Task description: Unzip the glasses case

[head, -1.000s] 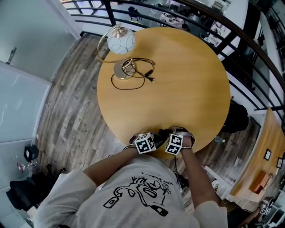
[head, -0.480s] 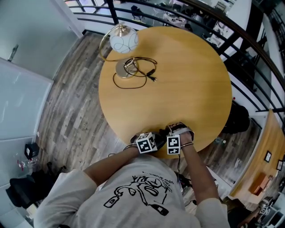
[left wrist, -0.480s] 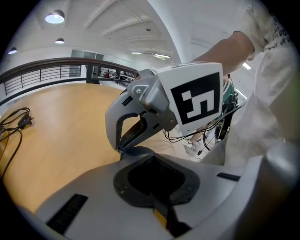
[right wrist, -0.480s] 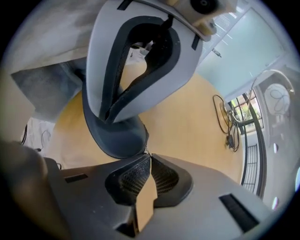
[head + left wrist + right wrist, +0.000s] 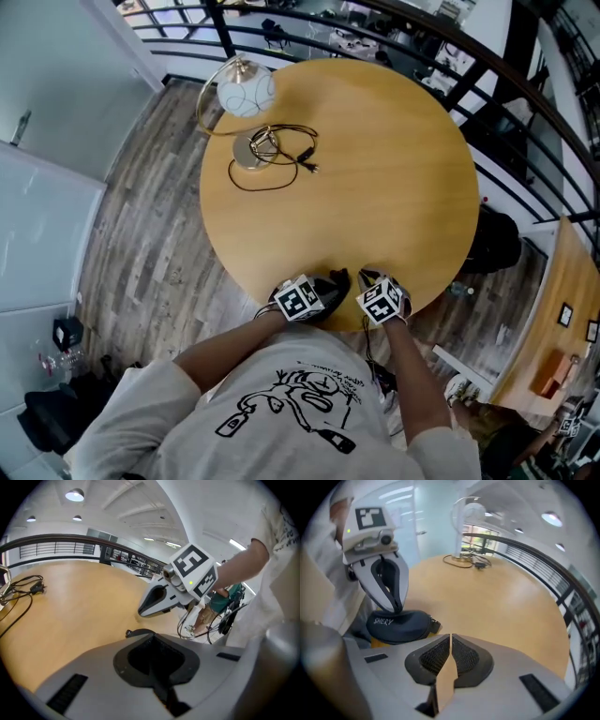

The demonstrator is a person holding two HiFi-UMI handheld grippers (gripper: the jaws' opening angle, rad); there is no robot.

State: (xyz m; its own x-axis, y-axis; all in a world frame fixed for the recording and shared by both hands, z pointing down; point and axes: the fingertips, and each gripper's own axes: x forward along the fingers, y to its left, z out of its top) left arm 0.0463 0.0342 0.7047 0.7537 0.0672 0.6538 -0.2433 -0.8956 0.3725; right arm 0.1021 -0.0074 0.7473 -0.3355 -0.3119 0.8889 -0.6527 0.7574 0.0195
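A dark glasses case [image 5: 398, 623] printed "SHERY" lies at the near edge of the round wooden table [image 5: 375, 169]. A small zip pull shows at its right end. My left gripper [image 5: 396, 607] comes down on the case from above and is shut on it. In the left gripper view the case fills the dark gap between that gripper's [image 5: 152, 641] jaws. My right gripper [image 5: 451, 641] is shut with nothing between its pads, a little to the right of the case and apart from it. In the head view the case [image 5: 336, 279] sits between the left gripper [image 5: 323, 286] and the right gripper [image 5: 367, 278].
At the far left of the table a lamp [image 5: 246, 94] with a white globe stands beside a coiled black cable [image 5: 272, 155]. A dark railing [image 5: 487, 84] curves round the far side of the table. The person's torso is close to the near edge.
My right gripper has drawn away to the right, widening the gap to the left gripper. The left gripper stays on the case.
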